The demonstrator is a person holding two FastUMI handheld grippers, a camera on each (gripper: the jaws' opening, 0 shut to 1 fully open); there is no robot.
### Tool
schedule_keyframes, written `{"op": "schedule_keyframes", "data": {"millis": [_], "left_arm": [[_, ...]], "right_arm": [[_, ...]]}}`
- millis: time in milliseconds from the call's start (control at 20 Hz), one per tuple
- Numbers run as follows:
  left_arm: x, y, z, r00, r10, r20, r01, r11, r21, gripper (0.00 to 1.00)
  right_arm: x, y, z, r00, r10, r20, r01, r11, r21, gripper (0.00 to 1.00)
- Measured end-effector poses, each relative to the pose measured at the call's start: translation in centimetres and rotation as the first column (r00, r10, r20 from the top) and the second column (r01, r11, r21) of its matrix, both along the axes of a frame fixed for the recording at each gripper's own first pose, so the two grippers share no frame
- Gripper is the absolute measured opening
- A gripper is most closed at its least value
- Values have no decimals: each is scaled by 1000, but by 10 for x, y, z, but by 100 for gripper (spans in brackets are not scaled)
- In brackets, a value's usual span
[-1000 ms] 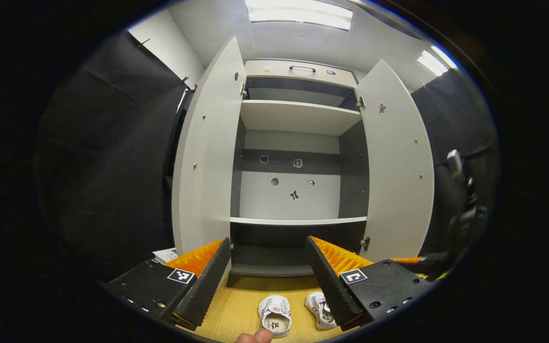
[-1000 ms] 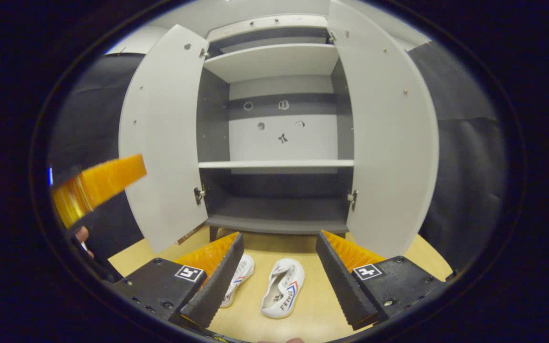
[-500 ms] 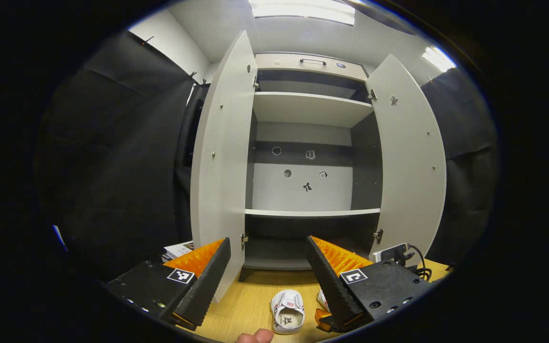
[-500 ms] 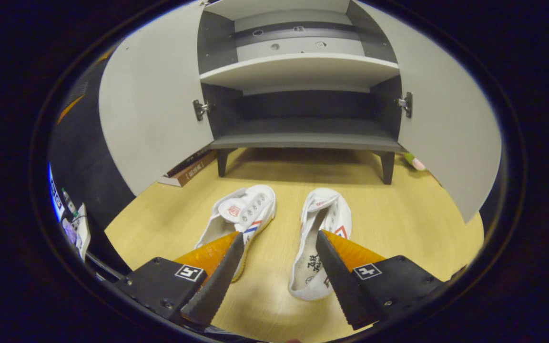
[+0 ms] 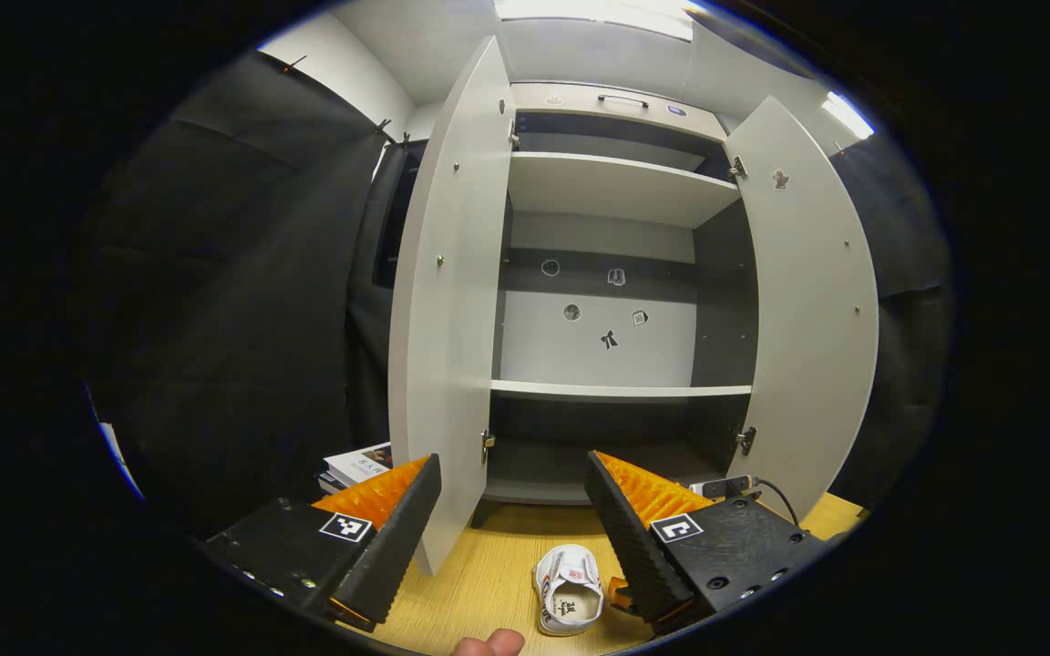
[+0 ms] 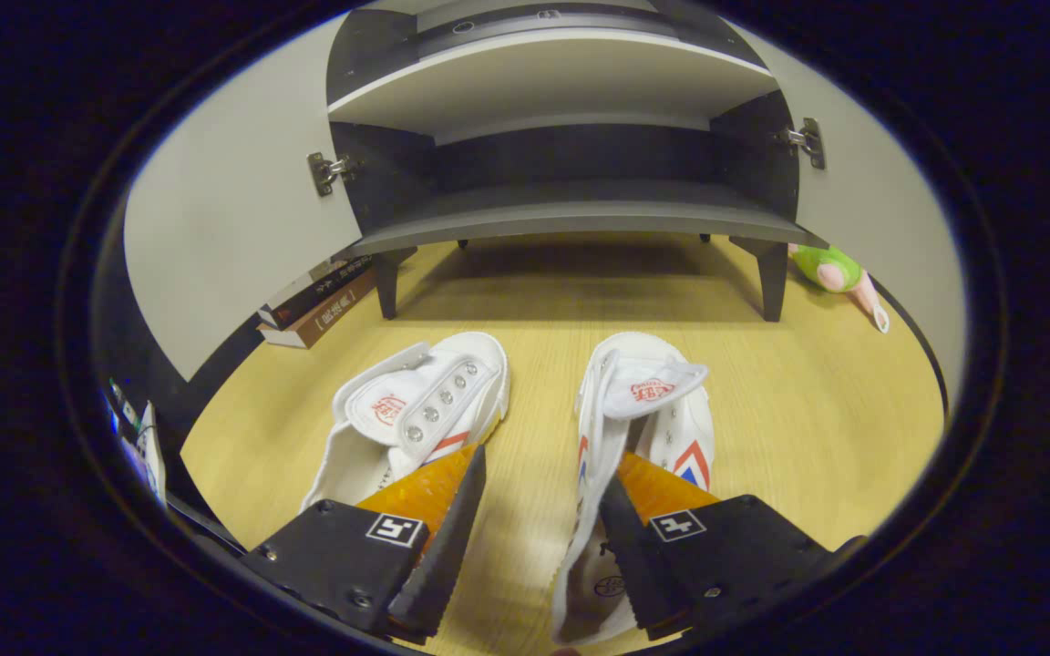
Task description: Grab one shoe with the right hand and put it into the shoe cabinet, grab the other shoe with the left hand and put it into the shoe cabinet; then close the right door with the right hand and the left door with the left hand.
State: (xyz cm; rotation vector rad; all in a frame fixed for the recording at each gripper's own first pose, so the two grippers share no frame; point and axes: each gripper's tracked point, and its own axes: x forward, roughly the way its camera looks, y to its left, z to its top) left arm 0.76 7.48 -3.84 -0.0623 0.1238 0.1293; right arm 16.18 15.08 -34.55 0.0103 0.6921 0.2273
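Observation:
Two white canvas shoes lie side by side on the wooden floor in front of the open shoe cabinet point(image 6: 580, 219). In the right gripper view the left shoe point(image 6: 416, 415) lies beside one finger. My right gripper point(image 6: 543, 474) is open and low over the right shoe point(image 6: 648, 401), its fingers straddling that shoe's inner side wall. In the left gripper view my left gripper point(image 5: 514, 465) hangs open and empty, well above the floor, facing the cabinet point(image 5: 621, 390). One shoe point(image 5: 569, 597) shows below it. Both doors, left point(image 5: 452, 319) and right point(image 5: 808, 319), stand wide open.
Books point(image 6: 315, 305) are stacked on the floor behind the left door, also visible as books point(image 5: 356, 465). A green and pink plush toy point(image 6: 830, 273) lies near the cabinet's right leg. A power strip with cable point(image 5: 735, 487) sits by the right door. A thumb point(image 5: 488, 645) shows at the bottom edge.
My right gripper has dropped from facing the shelves down to the shoes, its fingers now around the right shoe's side. The left gripper has drifted slightly left, still open.

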Motion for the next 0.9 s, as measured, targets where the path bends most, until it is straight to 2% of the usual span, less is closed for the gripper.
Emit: {"op": "schedule_keyframes", "data": {"millis": [100, 200, 250, 300, 400, 450, 550, 900], "left_arm": [[1, 2, -3, 1000, 3, -8, -3, 1000, 1, 95], [1, 1, -7, 1000, -3, -16, 3, 1000, -3, 95], [1, 0, -7, 1000, -4, -17, 4, 1000, -4, 95], [1, 1, -7, 1000, -4, -13, 4, 1000, -2, 95], [3, 0, -7, 1000, -8, -5, 8, 1000, -3, 95], [3, 0, -7, 1000, -7, -2, 7, 1000, -3, 95], [5, -1, -8, 1000, -8, -4, 8, 1000, -9, 95], [6, -5, -14, 1000, -16, -10, 16, 1000, -14, 95]], "right_arm": [[8, -4, -4, 1000, -26, 14, 26, 999, -21, 72], [13, -11, -12, 998, -53, 16, 54, 997, -62, 63], [15, -14, -13, 998, -61, 26, 63, 995, -80, 49], [16, -19, -13, 997, -70, 36, 73, 992, -99, 42], [16, -26, -12, 996, -82, 43, 87, 990, -114, 21], [17, -27, -11, 996, -76, 43, 80, 991, -105, 7], [17, -29, -6, 995, -70, 67, 77, 991, -106, 4], [12, -59, 55, 973, -45, 227, 87, 980, -179, 4]]}}
